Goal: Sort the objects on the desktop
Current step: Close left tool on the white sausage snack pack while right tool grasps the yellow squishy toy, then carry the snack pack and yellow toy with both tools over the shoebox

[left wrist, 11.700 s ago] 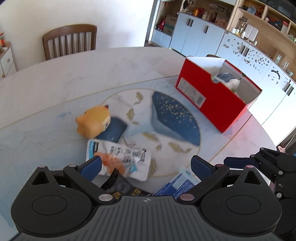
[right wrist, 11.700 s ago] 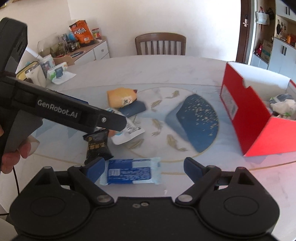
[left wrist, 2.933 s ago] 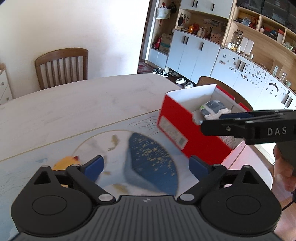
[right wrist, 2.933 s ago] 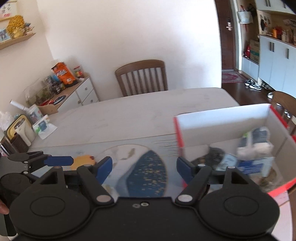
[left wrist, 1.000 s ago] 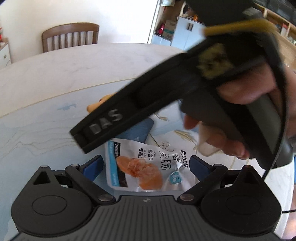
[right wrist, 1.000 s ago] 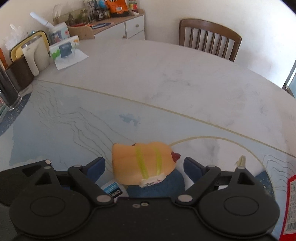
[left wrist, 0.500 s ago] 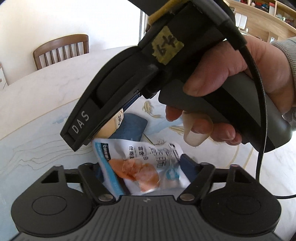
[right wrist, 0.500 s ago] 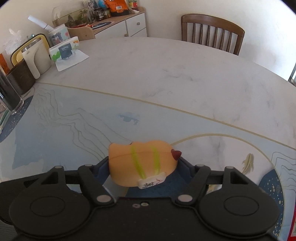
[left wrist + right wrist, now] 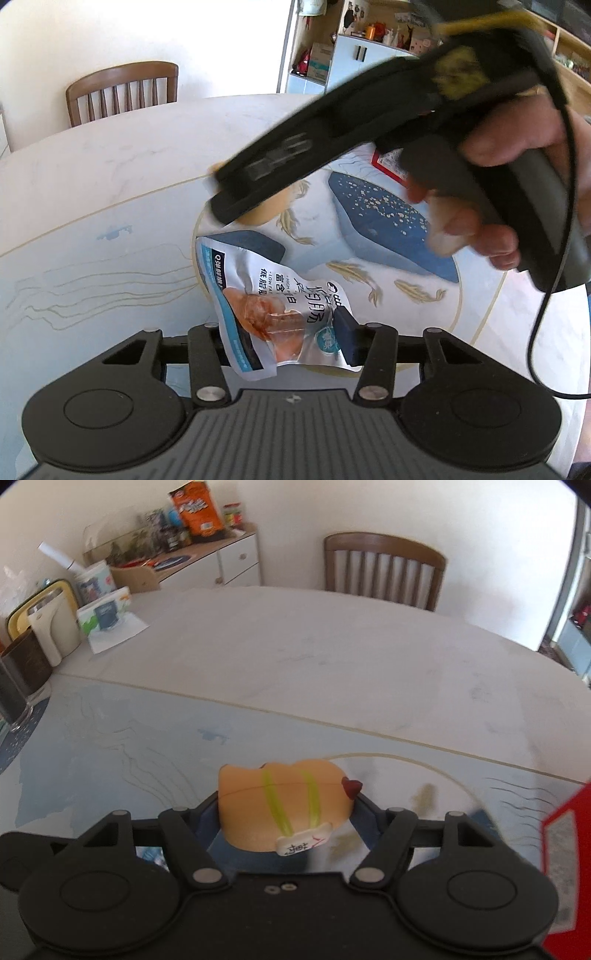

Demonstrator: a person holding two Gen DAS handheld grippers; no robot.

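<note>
The left gripper (image 9: 280,343) is pinching a snack pouch (image 9: 273,306) between its fingers, just above the counter (image 9: 110,177). The right gripper (image 9: 284,812) is clamping an orange toy (image 9: 273,801), with a red box (image 9: 565,823) lying to its right.

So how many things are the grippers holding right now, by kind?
Snack pouches: 1, the white and blue snack pouch in the left gripper.
Squishy toys: 1, the orange squishy toy in the right gripper.
Total: 2.
</note>
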